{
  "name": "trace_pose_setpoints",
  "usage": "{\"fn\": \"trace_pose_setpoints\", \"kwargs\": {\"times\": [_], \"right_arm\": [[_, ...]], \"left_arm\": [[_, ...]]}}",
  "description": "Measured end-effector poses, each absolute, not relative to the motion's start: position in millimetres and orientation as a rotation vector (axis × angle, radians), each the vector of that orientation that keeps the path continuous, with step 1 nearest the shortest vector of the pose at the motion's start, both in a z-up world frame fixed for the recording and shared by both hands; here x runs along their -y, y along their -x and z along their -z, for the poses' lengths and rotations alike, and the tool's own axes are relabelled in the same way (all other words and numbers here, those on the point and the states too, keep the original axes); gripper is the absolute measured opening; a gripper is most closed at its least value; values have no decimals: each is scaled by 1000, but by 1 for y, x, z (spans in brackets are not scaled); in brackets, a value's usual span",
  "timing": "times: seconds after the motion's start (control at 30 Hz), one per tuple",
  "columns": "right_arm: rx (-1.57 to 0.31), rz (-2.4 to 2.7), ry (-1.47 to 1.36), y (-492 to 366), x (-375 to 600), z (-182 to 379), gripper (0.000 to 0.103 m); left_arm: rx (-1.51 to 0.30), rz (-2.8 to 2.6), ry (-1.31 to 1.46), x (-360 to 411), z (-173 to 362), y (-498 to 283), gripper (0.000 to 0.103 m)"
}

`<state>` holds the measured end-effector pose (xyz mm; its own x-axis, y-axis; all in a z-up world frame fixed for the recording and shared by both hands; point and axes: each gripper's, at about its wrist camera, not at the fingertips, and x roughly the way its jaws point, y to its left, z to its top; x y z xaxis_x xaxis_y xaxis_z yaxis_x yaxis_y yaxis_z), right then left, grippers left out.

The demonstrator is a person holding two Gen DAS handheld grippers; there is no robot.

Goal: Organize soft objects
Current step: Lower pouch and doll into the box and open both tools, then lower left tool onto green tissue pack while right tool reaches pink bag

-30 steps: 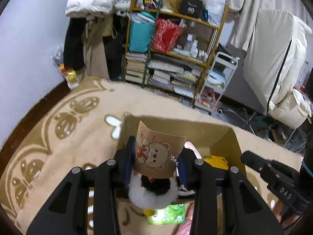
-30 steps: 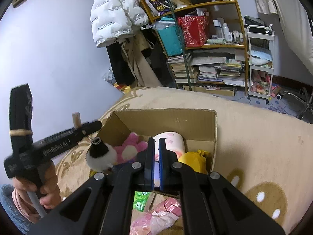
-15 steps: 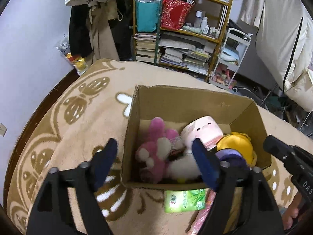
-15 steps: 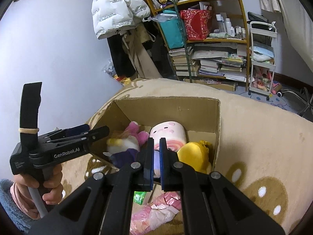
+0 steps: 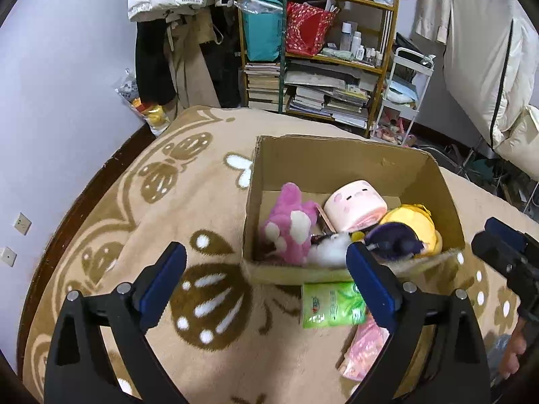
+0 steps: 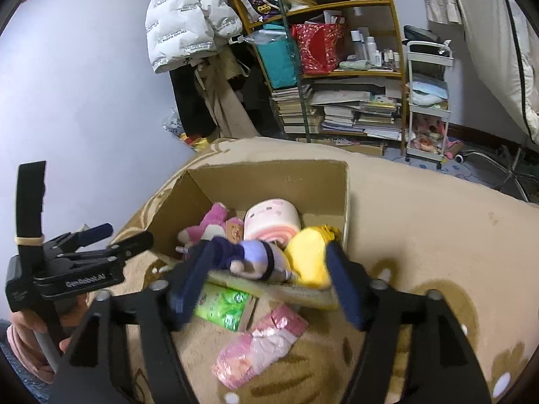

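An open cardboard box (image 5: pixel 340 155) (image 6: pixel 269 181) stands on a beige patterned rug. Inside lie a pink plush (image 5: pixel 288 225) (image 6: pixel 209 222), a pink-and-white roll plush (image 5: pixel 355 203) (image 6: pixel 271 219), a yellow plush (image 5: pixel 414 225) (image 6: pixel 310 256), a purple plush (image 5: pixel 394 240) (image 6: pixel 249 252) and a white fluffy toy (image 5: pixel 328 249). My left gripper (image 5: pixel 266 279) is open and empty, just short of the box's near wall. My right gripper (image 6: pixel 266 279) is open over the box's near edge, with the purple plush between its jaws, not gripped.
A green packet (image 5: pixel 331 304) (image 6: pixel 224 306) and a pink packet (image 5: pixel 365 350) (image 6: pixel 259 346) lie on the rug in front of the box. A cluttered shelf (image 5: pixel 316 54), hanging coats and a white cart (image 5: pixel 401 97) stand along the far wall.
My left gripper opened and dropped the white fluffy toy with its bear card into the box, then drew back. My right gripper went from shut to open.
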<state>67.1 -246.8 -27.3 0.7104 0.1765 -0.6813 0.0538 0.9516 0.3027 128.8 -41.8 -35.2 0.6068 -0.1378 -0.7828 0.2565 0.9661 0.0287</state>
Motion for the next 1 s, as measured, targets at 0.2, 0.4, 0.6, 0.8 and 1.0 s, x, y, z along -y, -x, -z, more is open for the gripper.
{"fn": "trace_pose_setpoints", "kwargs": {"times": [0.2,0.4,0.6,0.8,1.0], "right_arm": [[-826,-79,-290,-48,237,31,100],[-880,-101,-248,-37,218,44,103],[-945,-104,-222,-30,202,66,103],[-1012,-79,-208,-34,196,89,103],[-1047,-51,-224,-44,202,102,103]], "left_arm": [[-909,250,-178,40,33,-106,99],[-983,274,-150,33,42,-99,99],[-1021,278,-124,31,55,-104,99],[-1093,303,-116,34,79,-114,99],[-1125,367,-119,47,96,-119,99]]}}
